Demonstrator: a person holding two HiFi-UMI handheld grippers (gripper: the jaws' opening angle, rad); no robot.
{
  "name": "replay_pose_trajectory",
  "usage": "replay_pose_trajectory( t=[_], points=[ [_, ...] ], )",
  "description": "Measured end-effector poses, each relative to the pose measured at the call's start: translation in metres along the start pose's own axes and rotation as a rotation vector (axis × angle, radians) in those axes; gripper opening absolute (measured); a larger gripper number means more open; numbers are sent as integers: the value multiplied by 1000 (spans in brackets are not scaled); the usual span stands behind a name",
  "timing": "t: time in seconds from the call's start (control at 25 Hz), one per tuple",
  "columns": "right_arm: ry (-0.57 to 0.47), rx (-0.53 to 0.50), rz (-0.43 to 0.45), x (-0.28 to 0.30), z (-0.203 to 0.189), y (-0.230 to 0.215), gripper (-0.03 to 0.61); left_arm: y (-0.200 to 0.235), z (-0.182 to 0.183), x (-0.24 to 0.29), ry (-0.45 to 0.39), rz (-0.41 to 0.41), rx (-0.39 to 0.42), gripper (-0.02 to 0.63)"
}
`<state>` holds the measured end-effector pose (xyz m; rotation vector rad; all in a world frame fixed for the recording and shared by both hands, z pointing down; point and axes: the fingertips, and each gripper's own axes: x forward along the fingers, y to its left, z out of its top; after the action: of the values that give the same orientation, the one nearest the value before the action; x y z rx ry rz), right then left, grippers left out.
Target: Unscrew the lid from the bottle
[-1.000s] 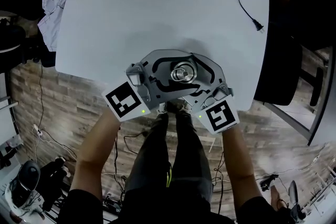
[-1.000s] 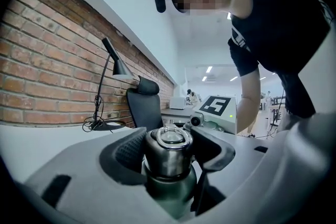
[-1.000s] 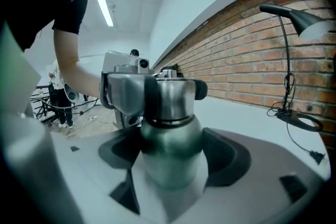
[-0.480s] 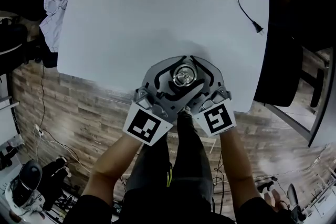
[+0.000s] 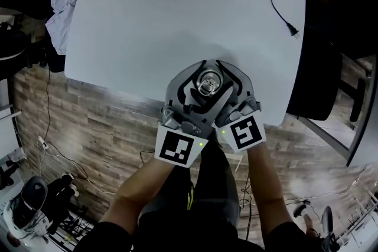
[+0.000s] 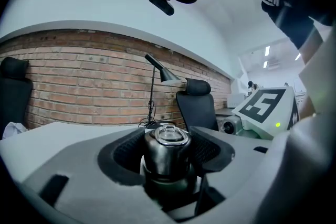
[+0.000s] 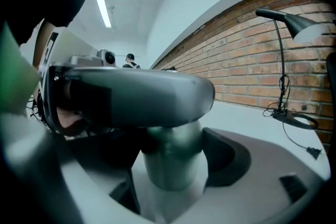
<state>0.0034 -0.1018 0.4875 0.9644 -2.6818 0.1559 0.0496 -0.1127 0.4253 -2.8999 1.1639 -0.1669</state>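
**Brushed-metal bottle (image 7: 176,157) gripped top and bottom**

Left gripper view: the lid (image 6: 166,157) is a glossy, dark-toned metal cylinder topped by a rounded, clear-looking loop. It sits between the ribbed black pads (image 6: 125,152) of the left gripper (image 6: 167,148), which is clamped on it. The jaws have just been closing further. The jaw bodies are smooth matte grey. A red brick wall (image 6: 79,86) runs beyond the bottle.

Right gripper view: lower on the bottle, the right gripper (image 7: 170,165) grasps the round, satin-finished body. Its curved black pad (image 7: 218,160) presses on the bottle's right side. A grey jaw of the left gripper crosses just above.

Head view: the bottle stands upright on a smooth white table (image 5: 177,9), whose near edge runs close by the bottle. A black power cable (image 5: 292,29) lies well beyond the bottle, to the right.
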Motion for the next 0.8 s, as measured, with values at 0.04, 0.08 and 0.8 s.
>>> replay_pose_trajectory(
  t=[0.04,0.08,0.8],
  points=[
    [-1,3,-3,0,0,0,354,-1,0,0,-4,-13,-6,264],
    [-2,7,-6,-1,-1,0,354,-4,-1,-1,-11,-30,-16,264],
    [4,3,10,1,1,1,354,-22,14,-15,-49,-715,70,360]
  ],
)
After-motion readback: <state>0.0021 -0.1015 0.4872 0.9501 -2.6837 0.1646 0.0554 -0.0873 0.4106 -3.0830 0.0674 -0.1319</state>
